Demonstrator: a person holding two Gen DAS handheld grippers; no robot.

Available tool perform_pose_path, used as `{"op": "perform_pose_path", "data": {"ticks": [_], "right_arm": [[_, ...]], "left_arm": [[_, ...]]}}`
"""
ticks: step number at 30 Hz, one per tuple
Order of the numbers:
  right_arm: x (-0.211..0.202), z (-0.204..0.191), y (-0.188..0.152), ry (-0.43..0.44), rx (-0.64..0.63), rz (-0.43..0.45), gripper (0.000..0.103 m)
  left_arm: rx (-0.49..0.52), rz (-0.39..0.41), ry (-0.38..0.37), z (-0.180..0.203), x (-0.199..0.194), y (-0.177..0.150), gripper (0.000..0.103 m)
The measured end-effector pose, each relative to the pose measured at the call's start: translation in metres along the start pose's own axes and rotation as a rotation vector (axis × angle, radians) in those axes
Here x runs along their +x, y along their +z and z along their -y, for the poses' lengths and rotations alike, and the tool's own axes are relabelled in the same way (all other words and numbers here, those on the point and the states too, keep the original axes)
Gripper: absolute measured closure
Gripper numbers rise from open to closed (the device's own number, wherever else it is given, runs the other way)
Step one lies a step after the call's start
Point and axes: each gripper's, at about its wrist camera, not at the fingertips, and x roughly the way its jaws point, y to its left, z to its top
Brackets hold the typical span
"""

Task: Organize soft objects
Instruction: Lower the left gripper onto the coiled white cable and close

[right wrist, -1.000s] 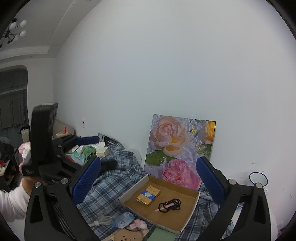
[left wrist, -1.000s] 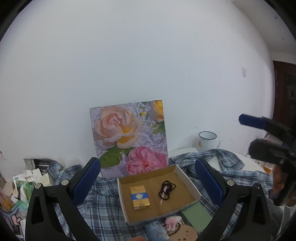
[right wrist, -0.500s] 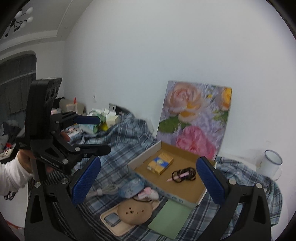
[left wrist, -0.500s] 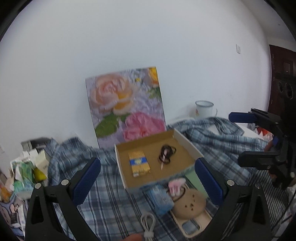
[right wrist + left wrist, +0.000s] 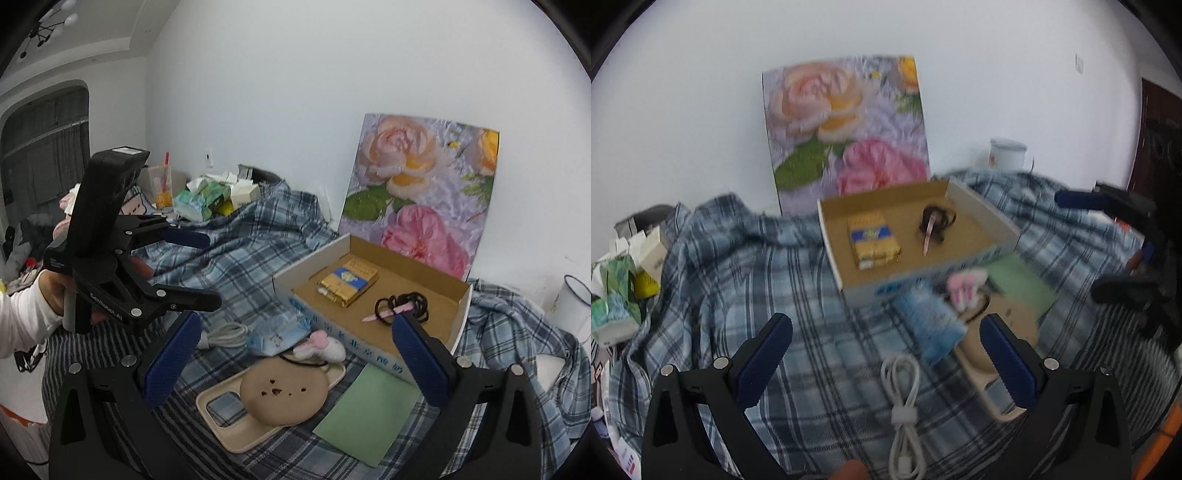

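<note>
Both grippers have tipped down toward the plaid cloth (image 5: 798,306). The left gripper (image 5: 886,360), jaws open and empty, hovers over a white cable (image 5: 903,398). Further right lie a plush (image 5: 323,345), an open box (image 5: 373,291), and the open, empty right gripper (image 5: 295,363).

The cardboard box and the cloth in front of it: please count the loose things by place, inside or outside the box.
Inside the cardboard box: 2, yellow-blue packet, black hair ties.
Outside: 5, white cable, blue pouch, pink plush, phone case, green paper.
Total: 7
</note>
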Motion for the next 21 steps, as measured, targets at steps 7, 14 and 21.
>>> {"op": "perform_pose_path", "data": {"ticks": [7, 14, 21], "right_arm": [[0.019, 0.001, -0.017, 0.041, 0.003, -0.085, 0.0], [0.028, -0.003, -0.023, 0.056, -0.007, -0.129, 0.0], [0.034, -0.003, -0.028, 0.06, -0.002, -0.161, 0.0]], "left_arm": [[0.028, -0.125, -0.004, 0.005, 0.015, -0.033, 0.033], [0.019, -0.173, -0.021, 0.005, 0.023, -0.047, 0.054], [0.016, -0.247, -0.041, 0.005, 0.036, -0.054, 0.069]]}}
